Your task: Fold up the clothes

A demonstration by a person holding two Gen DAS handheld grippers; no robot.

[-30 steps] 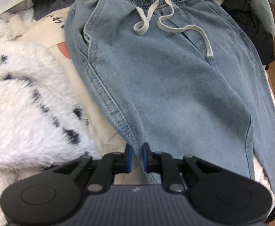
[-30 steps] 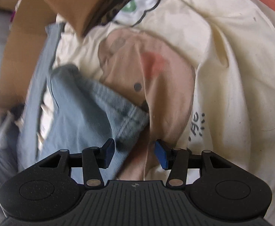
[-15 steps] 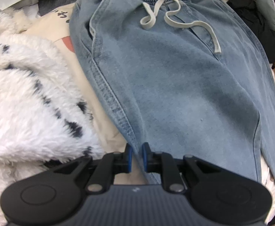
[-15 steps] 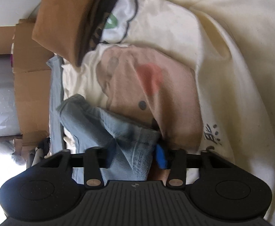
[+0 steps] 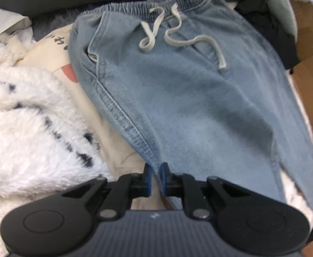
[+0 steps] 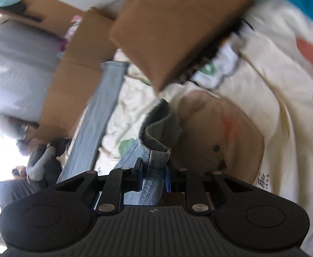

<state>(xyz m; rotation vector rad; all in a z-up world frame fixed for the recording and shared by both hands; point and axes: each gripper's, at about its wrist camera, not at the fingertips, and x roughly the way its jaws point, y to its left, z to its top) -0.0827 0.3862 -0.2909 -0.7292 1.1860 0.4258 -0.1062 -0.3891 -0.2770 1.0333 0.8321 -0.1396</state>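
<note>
Denim jeans (image 5: 190,98) lie flat on cream printed sheet (image 5: 49,49), fluffy white fleece (image 5: 28,128) crowding their seamed side. Left tool (image 5: 155,177) clamped on seam edge. Right tool (image 6: 154,178) closing on bunched hem, cardboard (image 6: 173,27) close beyond.

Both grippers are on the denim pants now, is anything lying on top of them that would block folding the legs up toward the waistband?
Nothing visible does. The denim pants lie bare up to the waistband; only their own drawstring rests there. The fluffy white garment sits beside them. The left gripper pinches the side seam; the right gripper is closing on a hem.
</note>
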